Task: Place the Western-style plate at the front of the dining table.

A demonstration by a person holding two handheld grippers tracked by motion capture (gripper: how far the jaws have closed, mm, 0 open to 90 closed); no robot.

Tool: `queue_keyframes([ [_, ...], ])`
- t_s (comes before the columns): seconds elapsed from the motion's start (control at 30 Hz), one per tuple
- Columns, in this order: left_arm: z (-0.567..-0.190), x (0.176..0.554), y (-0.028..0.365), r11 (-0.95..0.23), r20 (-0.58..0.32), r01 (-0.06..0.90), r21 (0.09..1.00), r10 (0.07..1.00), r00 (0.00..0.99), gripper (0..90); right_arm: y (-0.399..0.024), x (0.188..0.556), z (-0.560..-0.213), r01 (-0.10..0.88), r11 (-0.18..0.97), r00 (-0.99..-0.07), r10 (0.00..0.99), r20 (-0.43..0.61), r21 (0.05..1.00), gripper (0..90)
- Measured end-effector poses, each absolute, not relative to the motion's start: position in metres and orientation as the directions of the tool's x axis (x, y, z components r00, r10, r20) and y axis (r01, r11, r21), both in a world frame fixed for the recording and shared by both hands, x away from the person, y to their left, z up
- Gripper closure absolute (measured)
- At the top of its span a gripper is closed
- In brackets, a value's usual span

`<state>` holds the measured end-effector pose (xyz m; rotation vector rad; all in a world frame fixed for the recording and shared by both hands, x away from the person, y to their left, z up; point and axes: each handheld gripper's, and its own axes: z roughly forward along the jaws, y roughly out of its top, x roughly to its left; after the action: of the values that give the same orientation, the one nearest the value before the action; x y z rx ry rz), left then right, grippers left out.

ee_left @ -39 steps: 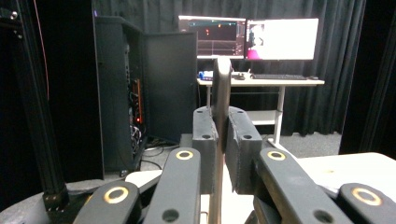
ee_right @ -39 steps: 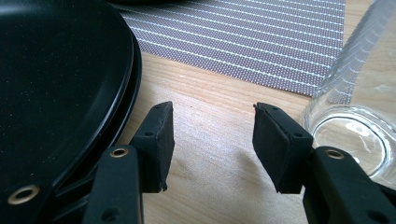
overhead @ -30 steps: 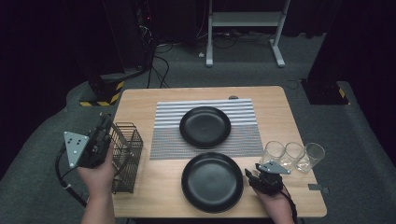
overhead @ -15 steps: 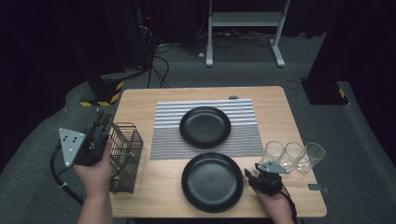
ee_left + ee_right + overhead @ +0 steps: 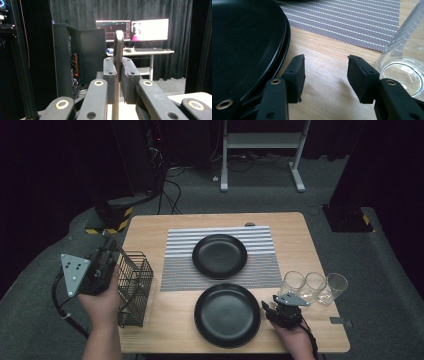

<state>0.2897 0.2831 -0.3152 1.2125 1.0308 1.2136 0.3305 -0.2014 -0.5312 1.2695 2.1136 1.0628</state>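
Note:
My left gripper (image 5: 106, 251) is held above the table's left edge, beside a black wire basket (image 5: 133, 292). It is shut on a thin dark utensil (image 5: 126, 259) that slants down over the basket's top. In the left gripper view the utensil's handle (image 5: 118, 45) sticks up between the closed pads of my left gripper (image 5: 119, 72). My right gripper (image 5: 276, 306) rests low at the front of the table. It stands open (image 5: 325, 75) with bare wood between its pads, the front black plate (image 5: 242, 37) on its left and a clear glass (image 5: 404, 67) on its right.
A second black plate (image 5: 220, 255) lies on a striped placemat (image 5: 220, 232) mid-table, behind the front plate (image 5: 227, 314). Three glasses (image 5: 314, 286) stand in a row at the right. Beyond the table are a dark cabinet (image 5: 75, 57) and a desk with monitors (image 5: 140, 30).
My left gripper has shifted slightly left and turned with the utensil in it. The right gripper has stayed put.

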Motion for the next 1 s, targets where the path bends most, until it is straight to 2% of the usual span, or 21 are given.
queue_keyframes([
  [1.0,-0.326,0.302,0.249,-0.023,0.036,-0.065,0.998,0.978,0.206,83.0,-0.201,0.331,-0.531,0.530,0.285,-0.479,0.878,0.005,0.799,48.2],
])
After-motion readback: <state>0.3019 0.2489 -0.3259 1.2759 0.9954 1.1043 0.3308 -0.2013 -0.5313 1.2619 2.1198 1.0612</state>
